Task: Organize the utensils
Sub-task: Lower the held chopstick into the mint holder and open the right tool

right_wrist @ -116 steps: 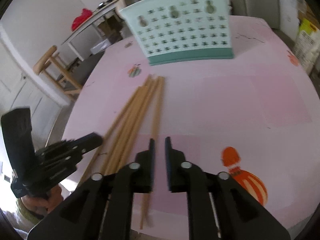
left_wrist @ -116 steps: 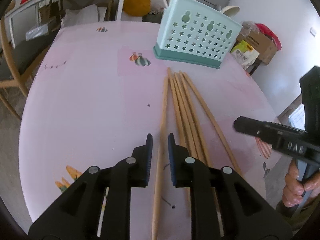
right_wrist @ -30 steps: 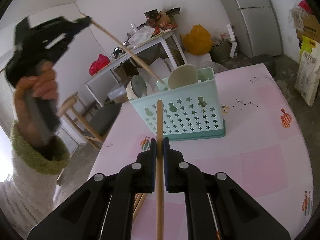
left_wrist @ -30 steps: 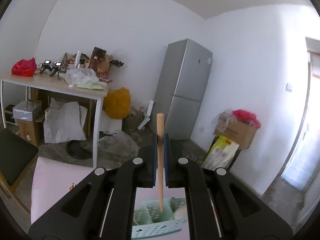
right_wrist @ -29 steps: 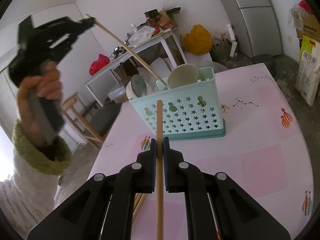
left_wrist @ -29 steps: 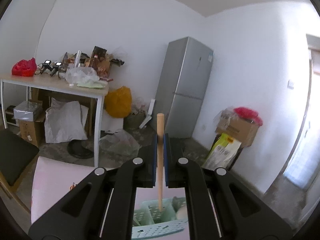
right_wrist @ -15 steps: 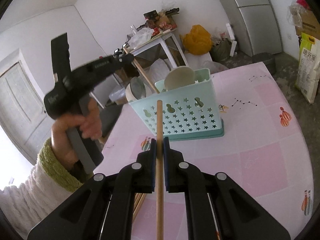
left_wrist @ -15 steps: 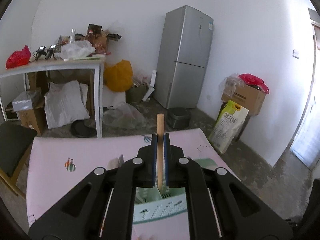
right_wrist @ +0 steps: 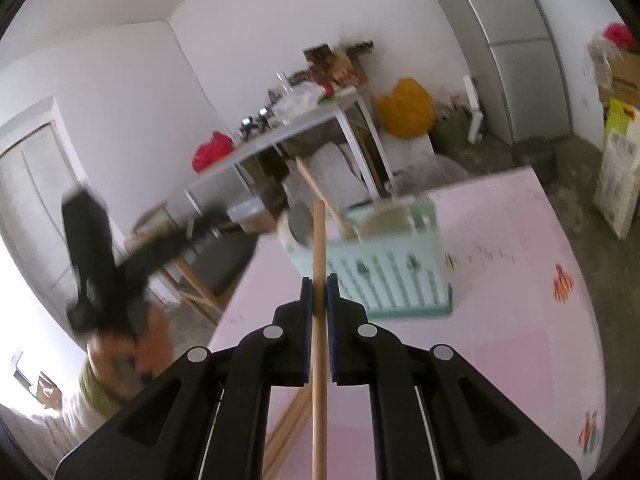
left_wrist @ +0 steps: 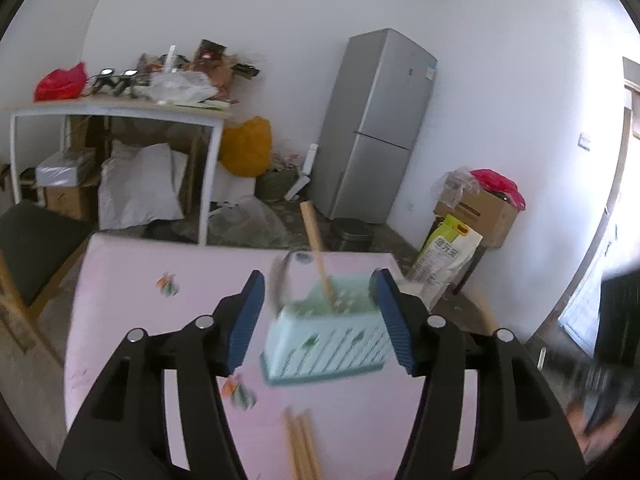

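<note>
The left gripper [left_wrist: 320, 320] hovers above the pink patterned table [left_wrist: 120, 280], its blue-padded fingers [left_wrist: 246, 320] spread wide and empty. Between them, farther off, a slim wooden chopstick [left_wrist: 316, 248] stands tilted in the pale green star-perforated plastic utensil basket [left_wrist: 328, 340]. The right gripper [right_wrist: 319, 304] has its fingers closed tight on another long wooden chopstick [right_wrist: 319, 340], pointed toward the basket. More wooden chopsticks [left_wrist: 300, 448] lie loose on the near table.
</note>
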A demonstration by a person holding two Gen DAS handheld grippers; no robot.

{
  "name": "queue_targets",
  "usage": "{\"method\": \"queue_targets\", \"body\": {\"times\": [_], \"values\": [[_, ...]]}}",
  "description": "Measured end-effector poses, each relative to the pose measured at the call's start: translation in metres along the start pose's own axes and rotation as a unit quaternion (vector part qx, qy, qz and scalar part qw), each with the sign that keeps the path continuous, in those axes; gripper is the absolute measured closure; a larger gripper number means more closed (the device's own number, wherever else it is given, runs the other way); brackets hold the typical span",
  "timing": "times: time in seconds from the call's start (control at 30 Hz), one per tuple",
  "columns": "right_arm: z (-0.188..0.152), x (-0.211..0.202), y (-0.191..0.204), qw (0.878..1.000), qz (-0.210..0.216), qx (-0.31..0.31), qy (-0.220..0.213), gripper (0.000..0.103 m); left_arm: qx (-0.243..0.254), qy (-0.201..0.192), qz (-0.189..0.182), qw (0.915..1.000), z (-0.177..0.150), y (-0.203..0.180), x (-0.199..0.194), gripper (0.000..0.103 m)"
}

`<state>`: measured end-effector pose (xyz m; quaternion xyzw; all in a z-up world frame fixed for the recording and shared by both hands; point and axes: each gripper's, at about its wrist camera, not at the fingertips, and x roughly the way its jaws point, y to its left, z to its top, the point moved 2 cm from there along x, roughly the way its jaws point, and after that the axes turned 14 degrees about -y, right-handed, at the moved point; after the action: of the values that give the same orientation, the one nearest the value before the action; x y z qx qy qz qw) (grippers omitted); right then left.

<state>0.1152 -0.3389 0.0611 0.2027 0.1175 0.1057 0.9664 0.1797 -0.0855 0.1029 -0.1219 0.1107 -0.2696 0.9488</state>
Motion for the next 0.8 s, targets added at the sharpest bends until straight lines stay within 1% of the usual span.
{"method": "queue_targets", "body": {"times": [0.1,0.17,0.3,0.37,0.47,0.63,0.8], "values": [[0.029,0.01,0.011,0.999,0.016,-0.004,-0.028,0.096,-0.01,0.01,0.019,0.9997,-0.014,0.016,-0.025,0.041],[0.047,0.02,0.017,0.999,0.018,-0.008,-0.047,0.096,-0.016,0.02,0.029,0.9993,-0.024,0.024,-0.036,0.039],[0.08,0.051,0.026,0.997,0.029,-0.005,-0.077,0.096,-0.028,0.043,0.051,0.9974,-0.045,0.042,-0.052,0.037],[0.093,0.071,0.027,0.996,0.022,-0.009,-0.091,0.096,-0.037,0.05,0.057,0.9964,-0.055,0.049,-0.057,0.037],[0.105,0.105,0.027,0.994,0.006,-0.008,-0.105,0.096,-0.042,0.055,0.061,0.9957,-0.063,0.054,-0.061,0.036],[0.112,0.159,0.019,0.99,-0.057,-0.028,-0.126,0.096,-0.042,0.052,0.07,0.9953,-0.071,0.063,-0.063,0.036],[0.109,0.191,0.004,0.987,-0.097,-0.025,-0.125,0.096,-0.044,0.058,0.078,0.9943,-0.076,0.073,-0.057,0.036]]}}
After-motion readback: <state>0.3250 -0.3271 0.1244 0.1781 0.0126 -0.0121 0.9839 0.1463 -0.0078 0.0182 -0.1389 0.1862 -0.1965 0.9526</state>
